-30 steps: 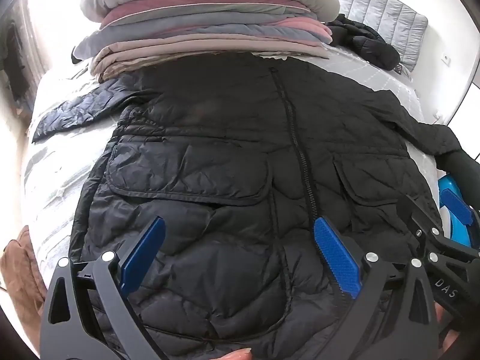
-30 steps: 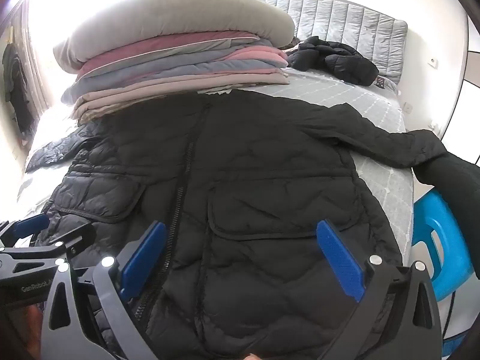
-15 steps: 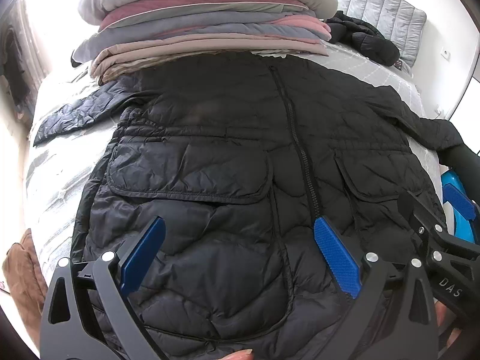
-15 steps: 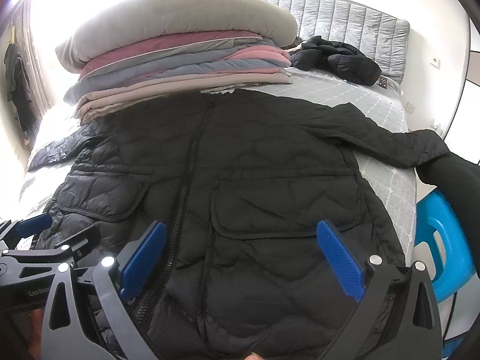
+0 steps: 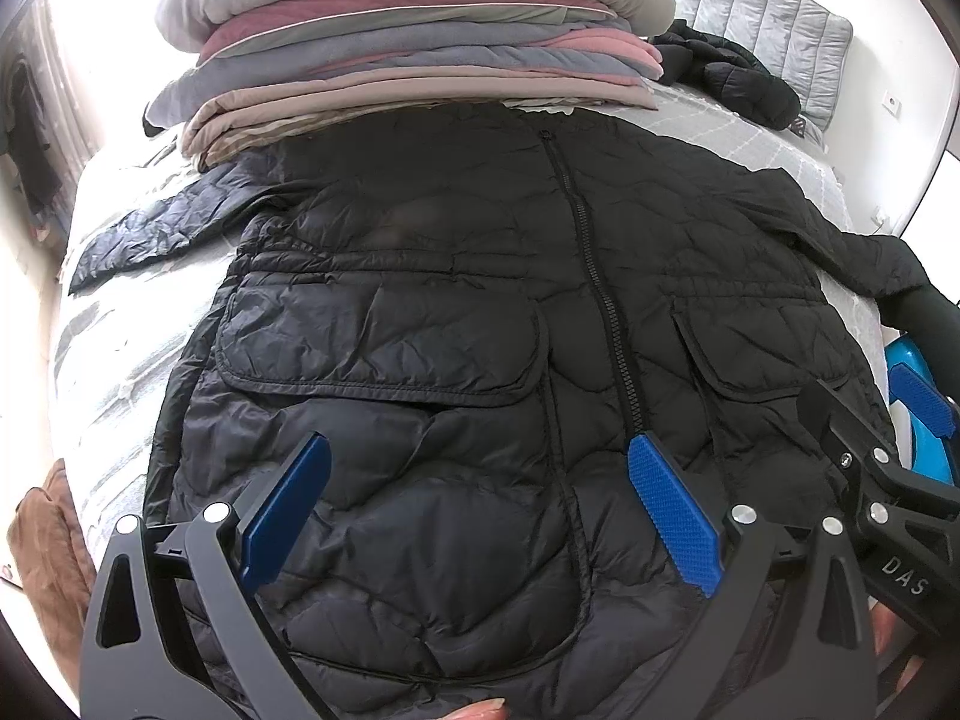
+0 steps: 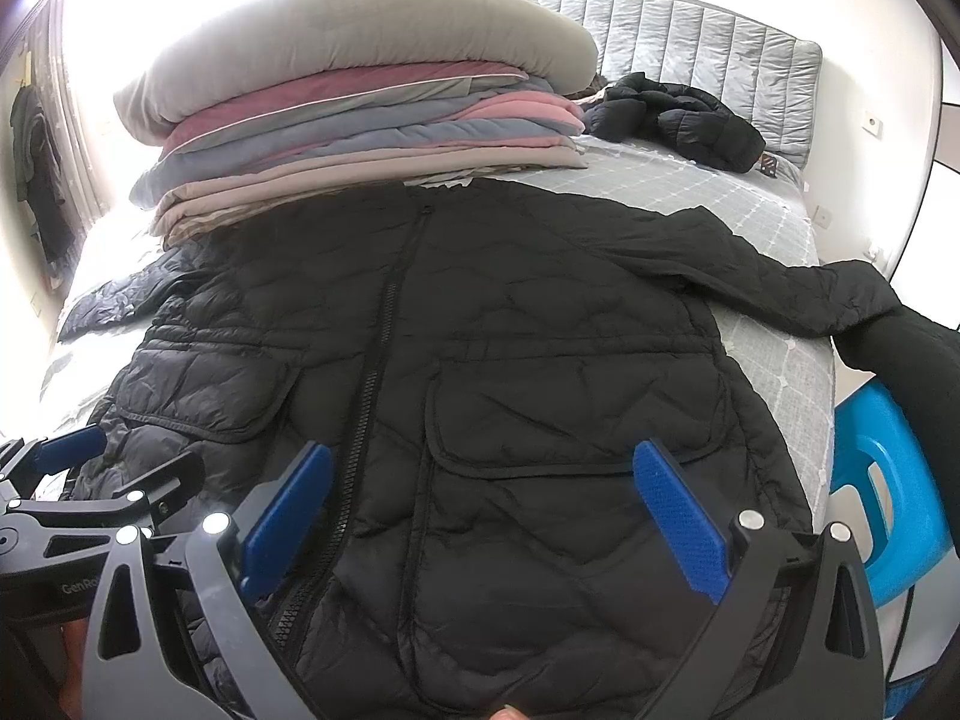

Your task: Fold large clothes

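Black puffer coat (image 5: 456,324) flat on bed (image 6: 774,228), left tool (image 5: 480,504) and right tool (image 6: 486,504) both spread wide, gripping nothing, hovering over near hem

Looking like a home bedroom: grey checked bed (image 6: 720,198) sitting below a padded grey headboard (image 6: 708,42), folded blankets (image 6: 360,132) stacking up on it.

1. The left gripper (image 5: 480,504) sits slightly farther back from the black quilted jacket (image 5: 480,312) than a second ago; more of the coat's upper body and collar shows ahead of its fingers.
2. The right gripper (image 6: 483,510) has likewise drawn back; the jacket's right pocket (image 6: 576,408) now lies higher between its fingers.
3. The jacket's right sleeve (image 6: 798,282) shows more fully beyond the right finger.
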A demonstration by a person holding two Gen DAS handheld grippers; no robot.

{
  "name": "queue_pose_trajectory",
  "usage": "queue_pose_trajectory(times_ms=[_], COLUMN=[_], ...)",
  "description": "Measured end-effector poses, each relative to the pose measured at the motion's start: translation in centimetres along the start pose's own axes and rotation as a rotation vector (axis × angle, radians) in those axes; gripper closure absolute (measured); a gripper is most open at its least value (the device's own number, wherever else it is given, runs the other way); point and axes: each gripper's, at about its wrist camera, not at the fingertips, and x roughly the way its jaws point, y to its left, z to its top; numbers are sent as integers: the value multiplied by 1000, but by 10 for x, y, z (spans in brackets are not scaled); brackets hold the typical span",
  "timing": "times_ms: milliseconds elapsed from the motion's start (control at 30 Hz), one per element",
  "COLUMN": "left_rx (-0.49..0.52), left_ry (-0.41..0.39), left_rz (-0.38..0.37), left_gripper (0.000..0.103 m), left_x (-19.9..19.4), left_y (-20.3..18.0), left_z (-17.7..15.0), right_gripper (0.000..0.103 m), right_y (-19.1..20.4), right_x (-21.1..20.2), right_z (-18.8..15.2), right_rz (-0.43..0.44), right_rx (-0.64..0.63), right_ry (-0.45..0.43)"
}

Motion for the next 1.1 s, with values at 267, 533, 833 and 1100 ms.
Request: queue_pose_trajectory(times_ms=[267,533,833,1100], left_rx=[12,29,39,42], left_ry=[-1,-6,-6,-2], left_rz=[19,40,52,56], left_gripper=[7,7,7,7], left_x=[-1,-2,-1,-1], left_y=[1,1,-4,-4], left_z=[0,-2,-3,-3], right_gripper=[6,6,6,6], right_y=[1,0,0,2], right_x=[0,4,3,3], right_z=[0,0,-1,-2], right_rz=[8,32,43,41], right_rx=[-11,-3,1,-14], right_ry=[21,79,60,51])
